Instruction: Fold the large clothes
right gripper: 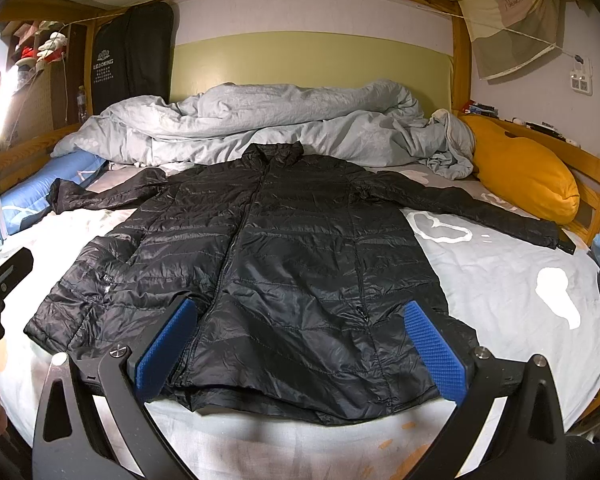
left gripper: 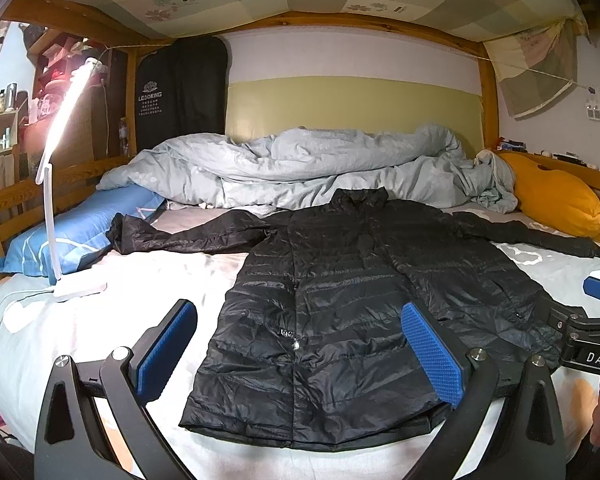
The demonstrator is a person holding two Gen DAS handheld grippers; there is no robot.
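The black quilted jacket (left gripper: 340, 320) lies flat across the centre of the bed (right gripper: 500, 280), sleeves spread; light, soft and likely slippery, best pinched at hem corners or cuffs, while left claw (left gripper: 300, 356) and right claw (right gripper: 300, 348) hover with fingers apart, holding nothing.

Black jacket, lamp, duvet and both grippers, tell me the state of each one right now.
Black jacket: spread flat, zipped, sleeves out, unfolded.
Desk lamp: switched on.
Duvet: crumpled in a heap.
Left gripper: open, empty.
Right gripper: open, empty.
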